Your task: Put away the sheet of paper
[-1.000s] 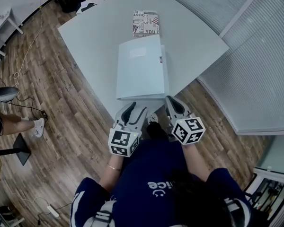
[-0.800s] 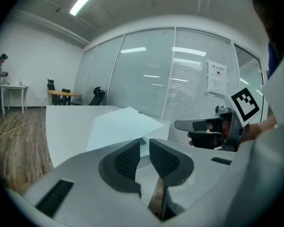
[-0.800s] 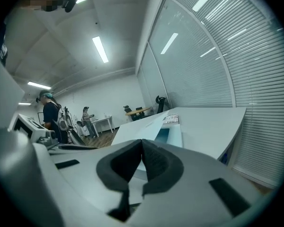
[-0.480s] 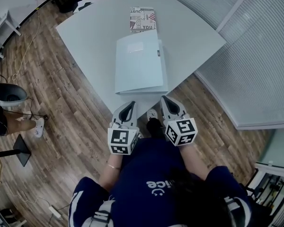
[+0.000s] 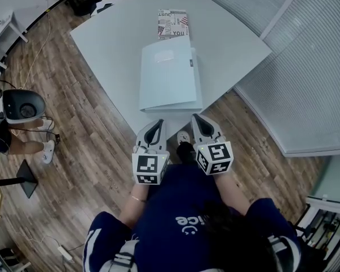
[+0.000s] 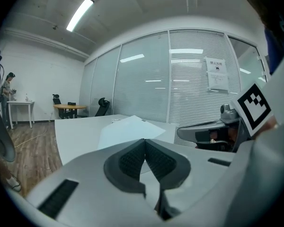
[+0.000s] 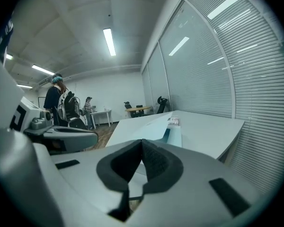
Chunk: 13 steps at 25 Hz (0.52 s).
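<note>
— Where's the sheet?

— I can't tell it apart. What shows is a pale blue folder (image 5: pixel 169 78) lying flat on the white table (image 5: pixel 113 33), near the corner closest to the person. A lower layer peeks out along its right side.

— Anything by it?

— A printed booklet (image 5: pixel 173 24) just past its far edge.

— And the tongs?

— The left gripper (image 5: pixel 157 123) and the right gripper (image 5: pixel 197 118) hang side by side off the table's near corner, over the wood floor (image 5: pixel 90 129). Both point at the folder without touching it. Each has its jaws pressed fully together, with nothing between them.
</note>
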{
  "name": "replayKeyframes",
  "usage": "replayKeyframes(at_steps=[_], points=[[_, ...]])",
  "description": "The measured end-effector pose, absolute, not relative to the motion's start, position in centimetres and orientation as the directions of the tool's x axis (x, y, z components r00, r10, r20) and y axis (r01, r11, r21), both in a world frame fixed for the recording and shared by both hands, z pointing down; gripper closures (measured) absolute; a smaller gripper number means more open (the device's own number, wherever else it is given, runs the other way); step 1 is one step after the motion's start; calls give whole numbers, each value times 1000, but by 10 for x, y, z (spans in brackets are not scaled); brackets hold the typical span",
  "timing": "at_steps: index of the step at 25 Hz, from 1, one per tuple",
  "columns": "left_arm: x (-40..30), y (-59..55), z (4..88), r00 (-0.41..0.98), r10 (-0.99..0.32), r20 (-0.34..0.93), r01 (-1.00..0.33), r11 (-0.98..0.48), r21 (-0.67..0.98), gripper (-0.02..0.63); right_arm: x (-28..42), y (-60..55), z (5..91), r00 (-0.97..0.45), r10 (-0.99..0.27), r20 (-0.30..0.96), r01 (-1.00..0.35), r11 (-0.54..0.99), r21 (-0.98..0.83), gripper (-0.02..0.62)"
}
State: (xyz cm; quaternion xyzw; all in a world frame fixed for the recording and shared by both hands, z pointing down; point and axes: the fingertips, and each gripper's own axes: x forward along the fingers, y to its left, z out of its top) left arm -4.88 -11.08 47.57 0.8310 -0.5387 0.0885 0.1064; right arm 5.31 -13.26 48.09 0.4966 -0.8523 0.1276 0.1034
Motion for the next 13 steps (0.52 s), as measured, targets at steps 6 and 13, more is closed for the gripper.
replayKeyframes(at_steps=[6, 13], points=[[-47, -111, 483, 404, -871, 280, -914, -398, 81, 601, 55, -131, 484, -474, -824, 310, -879, 466, -104, 588], [-48, -113, 477, 390, -884, 260, -920, -386, 70, 601, 58, -130, 483, -459, -832, 311, -886, 455, -92, 588]])
